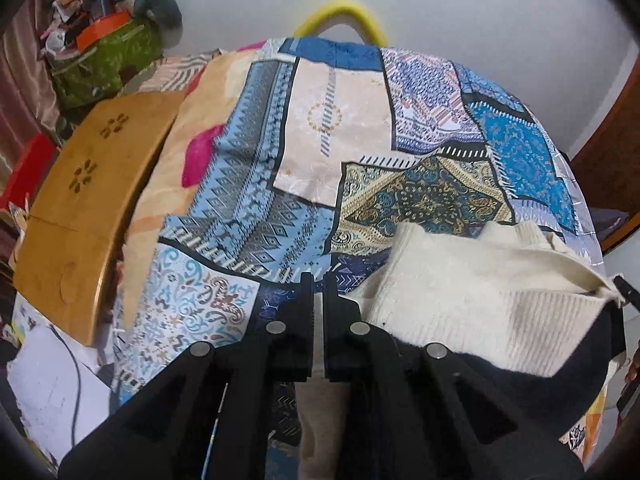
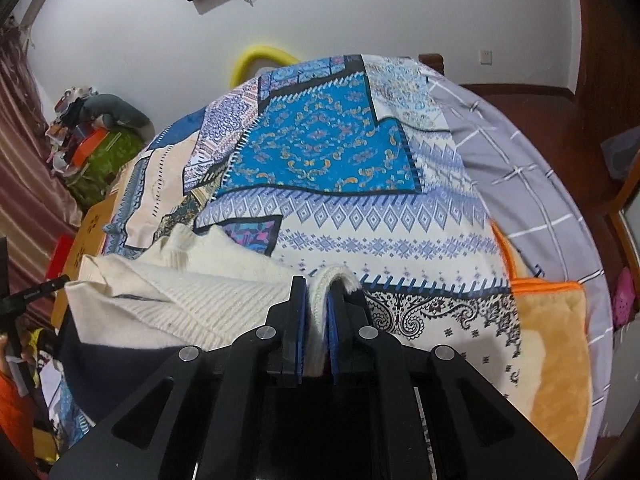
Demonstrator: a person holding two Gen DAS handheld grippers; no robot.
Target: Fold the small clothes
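A cream knitted sweater (image 1: 472,280) with a dark navy part (image 1: 528,372) lies on a patchwork bedspread (image 1: 320,128) of blue and beige. In the left wrist view my left gripper (image 1: 318,280) is shut at the sweater's left side. A thin pale strip of cloth shows between its fingers and beige cloth hangs below them. In the right wrist view my right gripper (image 2: 318,286) is shut on a folded cream edge of the sweater (image 2: 192,292), which bulges out past the fingertips. The rest of the sweater stretches away to the left over the bedspread (image 2: 360,224).
A wooden board (image 1: 80,208) lies at the bed's left edge, with a green bag (image 1: 108,60) and clutter behind it. A yellow hoop (image 2: 260,58) leans on the wall. An orange-tan blanket (image 2: 552,356) and a grey checked sheet (image 2: 520,152) cover the bed's right side.
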